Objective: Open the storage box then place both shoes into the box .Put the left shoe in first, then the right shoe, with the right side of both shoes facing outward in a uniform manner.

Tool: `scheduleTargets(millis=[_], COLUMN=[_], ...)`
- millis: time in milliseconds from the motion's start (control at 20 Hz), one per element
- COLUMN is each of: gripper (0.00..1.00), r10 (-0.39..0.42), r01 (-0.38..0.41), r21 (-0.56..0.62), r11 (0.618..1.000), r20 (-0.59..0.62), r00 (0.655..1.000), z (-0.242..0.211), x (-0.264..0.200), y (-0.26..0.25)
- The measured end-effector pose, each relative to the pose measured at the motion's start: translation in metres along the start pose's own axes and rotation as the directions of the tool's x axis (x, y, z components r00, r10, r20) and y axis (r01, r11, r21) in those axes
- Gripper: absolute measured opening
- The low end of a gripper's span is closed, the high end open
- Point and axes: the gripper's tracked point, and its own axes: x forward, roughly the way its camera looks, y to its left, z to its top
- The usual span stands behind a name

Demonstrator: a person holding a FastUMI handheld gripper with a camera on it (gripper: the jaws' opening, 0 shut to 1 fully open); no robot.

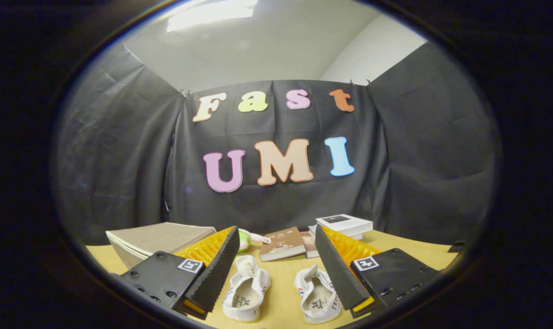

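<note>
The gripper (276,265) hangs with jaws spread wide, holding nothing. Both shoes lie between them on the table (283,278): left shoe (245,294), right shoe (318,299). The closed storage box (155,240) sits beyond the left jaw.

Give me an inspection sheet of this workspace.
Surface: light wooden table, bare between items.
Job's things: two white canvas shoes, left-hand shoe and right-hand shoe, side by side, openings up, between the fingers; grey fabric storage box beyond the left finger, lid closed.
Clutter: brown book, white stacked books, small green-and-white toy.
Grippers: gripper open, holding nothing.
Cables: nothing seen.
Surroundings: black cloth wall, white ceiling.
</note>
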Motion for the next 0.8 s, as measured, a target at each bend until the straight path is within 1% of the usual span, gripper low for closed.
scheduleTargets(millis=[100, 200, 350, 500, 600, 650, 750, 800], gripper=[1.0, 1.0, 0.99, 0.99, 0.99, 0.99, 0.99, 0.99], r10=[0.007, 0.022, 0.055, 0.061, 0.057, 0.055, 0.061, 0.056], r01=[-0.008, -0.031, -0.086, -0.113, -0.121, -0.129, -0.141, -0.134], r21=[0.065, 0.16, 0.311, 0.439, 0.522, 0.568, 0.671, 0.726], r11=[0.998, 0.987, 0.947, 0.892, 0.844, 0.813, 0.728, 0.675], r20=[0.026, 0.061, 0.108, 0.131, 0.138, 0.145, 0.142, 0.13], r00=[1.0, 0.998, 0.993, 0.989, 0.989, 0.988, 0.988, 0.99], z=[0.01, 0.023, 0.038, 0.042, 0.04, 0.04, 0.03, 0.022], x=[0.0, 0.001, 0.005, 0.006, 0.003, 0.001, -0.001, 0.0], y=[0.004, 0.01, 0.025, 0.034, 0.038, 0.041, 0.05, 0.052])
